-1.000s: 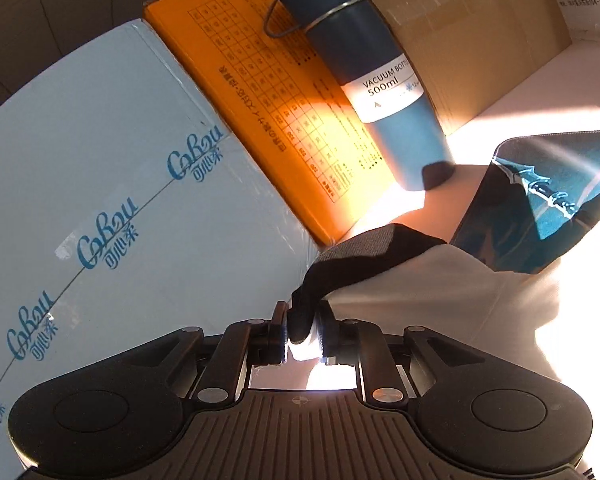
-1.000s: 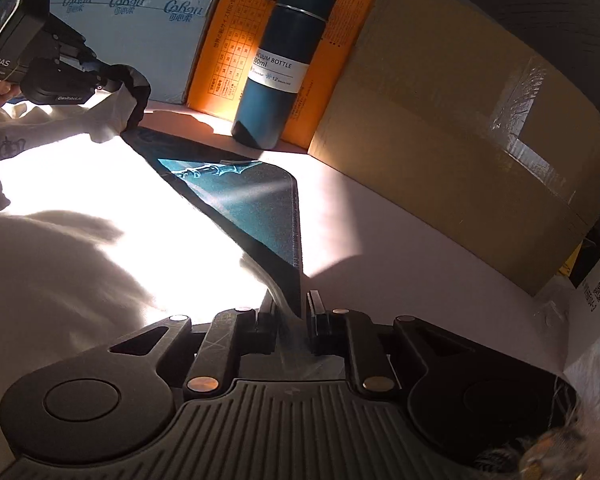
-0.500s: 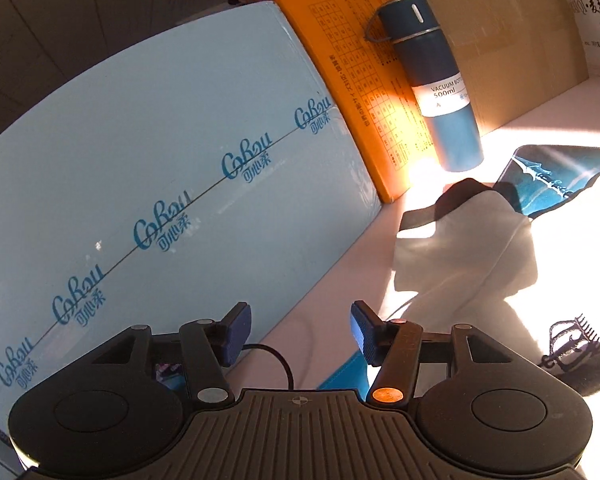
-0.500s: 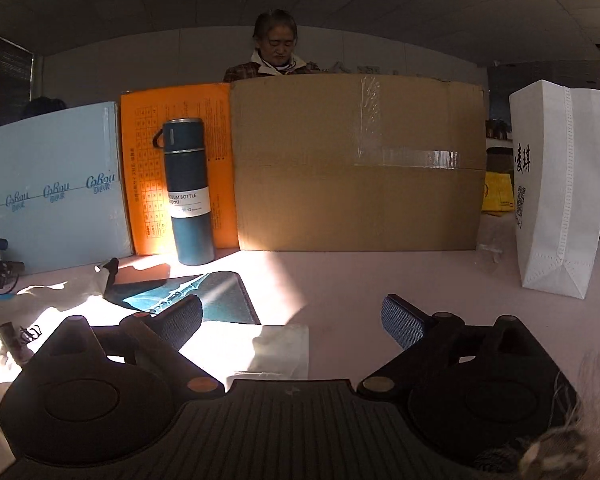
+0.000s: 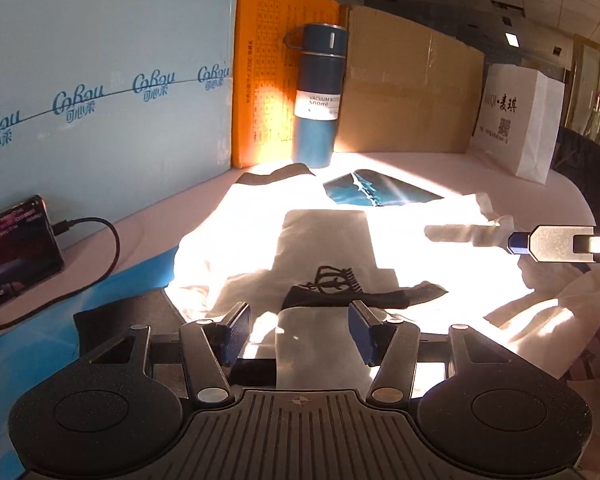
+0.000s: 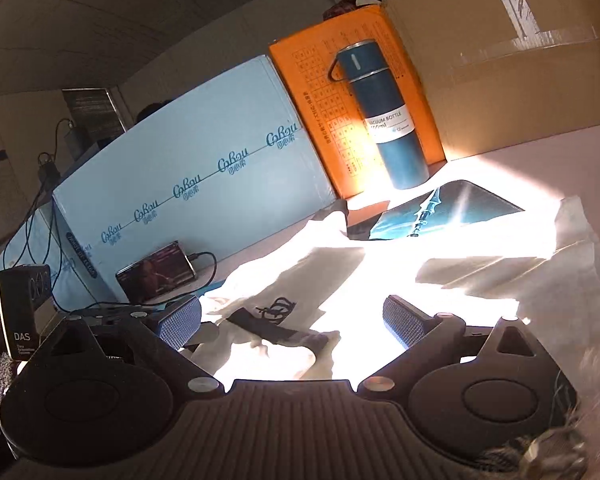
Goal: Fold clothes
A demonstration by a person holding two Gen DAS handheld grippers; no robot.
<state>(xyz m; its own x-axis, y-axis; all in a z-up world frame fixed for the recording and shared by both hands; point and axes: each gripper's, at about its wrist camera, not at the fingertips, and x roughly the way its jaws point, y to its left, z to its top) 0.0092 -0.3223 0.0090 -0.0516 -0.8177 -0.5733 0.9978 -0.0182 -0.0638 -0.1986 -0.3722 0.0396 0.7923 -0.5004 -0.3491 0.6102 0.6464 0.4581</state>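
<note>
Your left gripper (image 5: pixel 298 330) gapes wide, empty, at lower centre; the white shirt (image 5: pixel 324 240) with black collar sprawls rumpled mid-frame on the table (image 5: pixel 440 164); your right gripper (image 6: pixel 292 320) is equally wide

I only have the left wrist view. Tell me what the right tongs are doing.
Observer: The right tongs are open and empty, above the white shirt.
Operator: Confirm what lies between their fingers.
Observer: The shirt's black collar, with the small dark print just behind it.
Operator: Report what is left of the phone; my view cuts off there.
Observer: The phone leans on the pale blue box. Left of it cables run up over the box's end to a dark device behind.
Operator: Say where my left tongs appear from there.
Observer: At the lower left edge: a black unit marked DAS, beside the right tongs' left finger.
</note>
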